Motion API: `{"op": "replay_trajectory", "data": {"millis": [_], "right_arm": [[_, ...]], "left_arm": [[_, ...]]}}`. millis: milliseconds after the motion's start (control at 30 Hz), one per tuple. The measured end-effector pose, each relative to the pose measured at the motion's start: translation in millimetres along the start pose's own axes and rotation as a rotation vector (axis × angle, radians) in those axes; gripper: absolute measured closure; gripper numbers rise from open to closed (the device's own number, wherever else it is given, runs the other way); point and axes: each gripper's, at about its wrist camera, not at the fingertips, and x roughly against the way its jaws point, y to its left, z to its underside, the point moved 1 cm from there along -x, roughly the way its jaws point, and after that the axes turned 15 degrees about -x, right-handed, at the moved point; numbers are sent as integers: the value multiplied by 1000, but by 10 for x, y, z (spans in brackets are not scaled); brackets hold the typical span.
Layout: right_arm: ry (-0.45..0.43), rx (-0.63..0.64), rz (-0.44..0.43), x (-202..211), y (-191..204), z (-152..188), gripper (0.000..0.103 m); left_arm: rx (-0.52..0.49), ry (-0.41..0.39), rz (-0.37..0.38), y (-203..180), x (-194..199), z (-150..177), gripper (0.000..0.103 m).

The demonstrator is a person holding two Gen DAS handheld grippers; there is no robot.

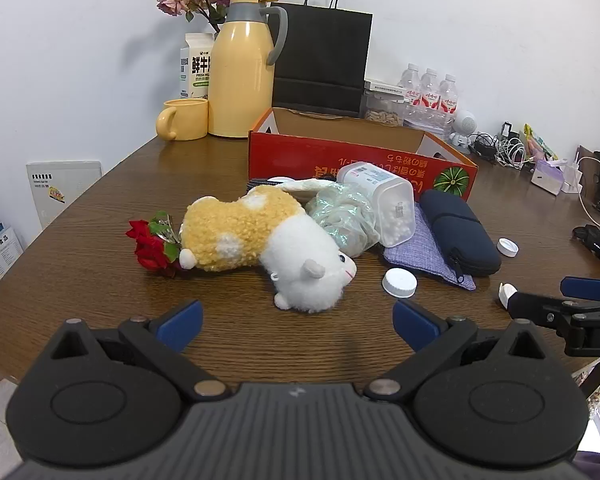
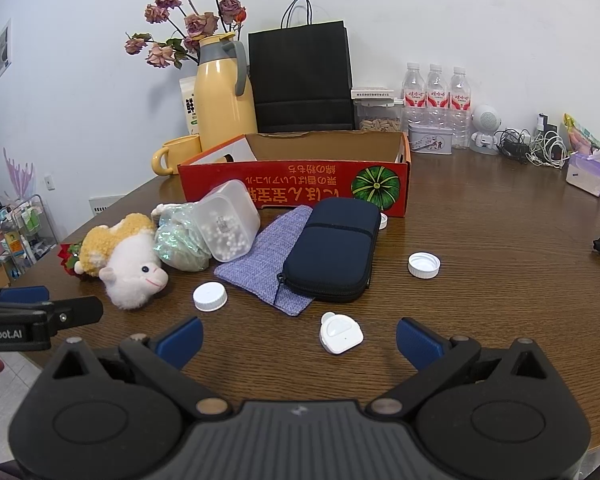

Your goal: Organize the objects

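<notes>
Both my left gripper (image 1: 297,322) and right gripper (image 2: 299,338) gape wide, empty. I'd close squarely on the plush sheep (image 1: 268,240) at twelve o'clock, then lift into the red box (image 1: 340,152).

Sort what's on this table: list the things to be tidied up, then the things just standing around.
To tidy: plush toy, red flowers, clear container, navy case, purple pouch, white caps, red box.

Standing around: thermos, mug, black bag, water bottles.
</notes>
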Motion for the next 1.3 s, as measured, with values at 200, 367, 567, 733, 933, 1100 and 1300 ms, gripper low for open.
{"op": "replay_trajectory", "data": {"millis": [200,367,567,733,933,1100,1300], "right_arm": [[-1,0,0,0,0,2,0],[0,0,0,-1,-2,3,0],[-1,1,0,3,-2,8,0],[0,1,0,0,-4,9,0],[0,1,0,-1,-5,10,0],[0,1,0,-1,-4,11,0],[0,1,0,-1,-3,12,0]], "left_arm": [[0,0,0,1,0,0,0],[0,0,1,1,0,2,0],[0,-1,1,0,-1,3,0],[1,1,2,3,0,7,0],[1,0,3,0,2,12,0],[2,0,3,1,1,12,0],[8,-4,5,-15,8,27,0]]}}
